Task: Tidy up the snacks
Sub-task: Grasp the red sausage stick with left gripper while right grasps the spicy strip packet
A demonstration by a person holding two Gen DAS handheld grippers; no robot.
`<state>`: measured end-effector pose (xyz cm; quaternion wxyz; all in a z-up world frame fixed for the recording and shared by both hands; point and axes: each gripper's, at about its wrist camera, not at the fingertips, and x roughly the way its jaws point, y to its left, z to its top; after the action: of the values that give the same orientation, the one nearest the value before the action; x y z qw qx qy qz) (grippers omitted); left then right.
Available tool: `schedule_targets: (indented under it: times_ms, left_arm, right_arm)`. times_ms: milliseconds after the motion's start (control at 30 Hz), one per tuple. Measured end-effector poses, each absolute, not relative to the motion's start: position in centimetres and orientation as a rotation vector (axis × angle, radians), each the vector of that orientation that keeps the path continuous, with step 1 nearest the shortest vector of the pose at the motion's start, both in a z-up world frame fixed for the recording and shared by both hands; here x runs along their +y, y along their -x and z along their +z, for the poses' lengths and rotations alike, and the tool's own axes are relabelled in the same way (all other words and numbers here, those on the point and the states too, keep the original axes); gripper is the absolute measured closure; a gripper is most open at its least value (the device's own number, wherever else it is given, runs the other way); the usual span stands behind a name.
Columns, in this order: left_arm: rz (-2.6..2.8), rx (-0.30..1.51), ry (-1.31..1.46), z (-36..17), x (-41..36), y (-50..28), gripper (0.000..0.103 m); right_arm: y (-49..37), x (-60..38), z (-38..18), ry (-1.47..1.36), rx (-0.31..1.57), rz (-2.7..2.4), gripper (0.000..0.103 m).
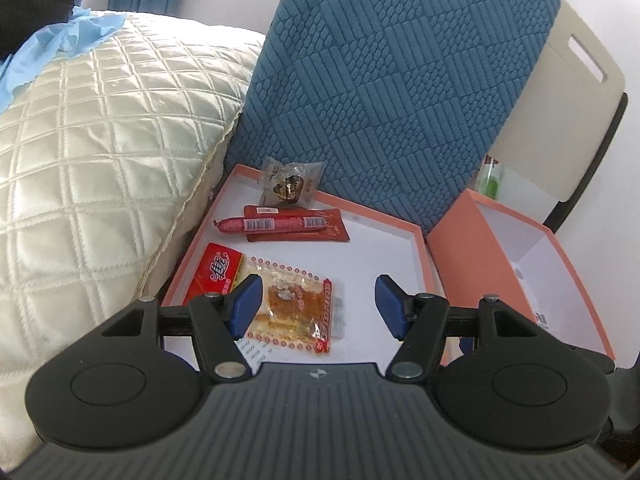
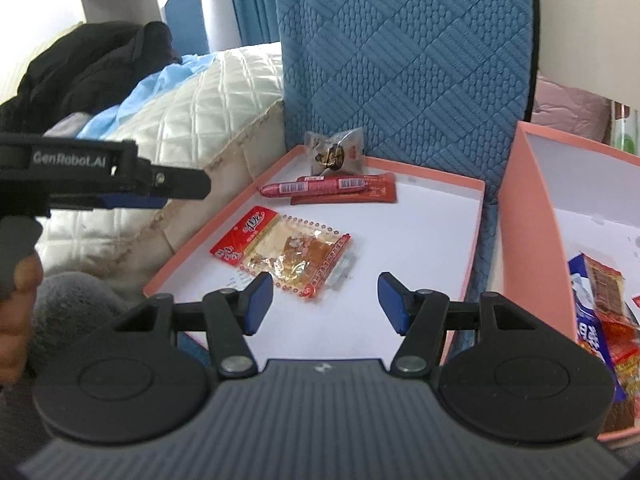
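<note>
A shallow pink lid tray (image 1: 416, 248) (image 2: 478, 216) holds snacks: a clear and red packet (image 1: 280, 300) (image 2: 288, 256), a red sausage (image 1: 268, 224) (image 2: 316, 187) lying on a flat red packet (image 1: 332, 234) (image 2: 380, 196), and a small clear wrapped sweet (image 1: 290, 186) (image 2: 334, 152) at the back. My left gripper (image 1: 318, 306) is open and empty just above the clear and red packet. My right gripper (image 2: 326, 304) is open and empty over the tray's front. The left gripper (image 2: 160, 188) shows side-on in the right wrist view.
A deeper pink box (image 1: 452, 256) (image 2: 528, 216) stands to the right with several snack packets (image 2: 604, 312) inside. A blue quilted cushion (image 1: 392, 80) (image 2: 400, 60) stands behind the tray. A cream quilted pillow (image 1: 100, 160) (image 2: 208, 112) lies to the left.
</note>
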<state>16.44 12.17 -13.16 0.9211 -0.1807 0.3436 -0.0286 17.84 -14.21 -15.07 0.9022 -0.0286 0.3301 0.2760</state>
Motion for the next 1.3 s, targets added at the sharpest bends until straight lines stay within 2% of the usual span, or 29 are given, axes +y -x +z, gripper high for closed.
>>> schedule_targets:
  times_ms: [333,567,967,1000,1033,1067,1300]
  left_arm:
    - [-0.062,0.753,0.412,-16.8,12.3,-22.4,0.035]
    - [-0.108,0.861,0.536,-21.4,13.3,-26.9,0.036]
    - [-0.112,0.884,0.418,-22.2,13.7,-32.7,0.036]
    - [-0.111,0.883,0.410,-22.2,13.8,-33.0,0.036]
    - [-0.106,0.883,0.406,-22.3,14.0,-33.3,0.036]
    - [-0.102,0.881,0.399,-22.3,14.1,-33.6,0.036]
    - [-0.118,0.876,0.342,-22.6,14.8,-36.2,0.036]
  right_arm:
    - [-21.5,-12.8,-17.2,0.079,0.709,0.628,0.042]
    - [-23.6,-11.1,-18.6,0.104,0.762,0.712,0.042]
    - [-27.9,-8.9,-20.2,0.121,0.827,0.805,0.041]
    - [-28.2,-8.7,-20.3,0.123,0.831,0.818,0.034]
    - [-28.5,-8.4,-20.4,0.126,0.832,0.832,0.020]
    - [-28.7,-8.2,-20.5,0.132,0.832,0.844,0.015]
    - [-30.4,-6.3,-21.6,0.197,0.853,0.890,0.014]
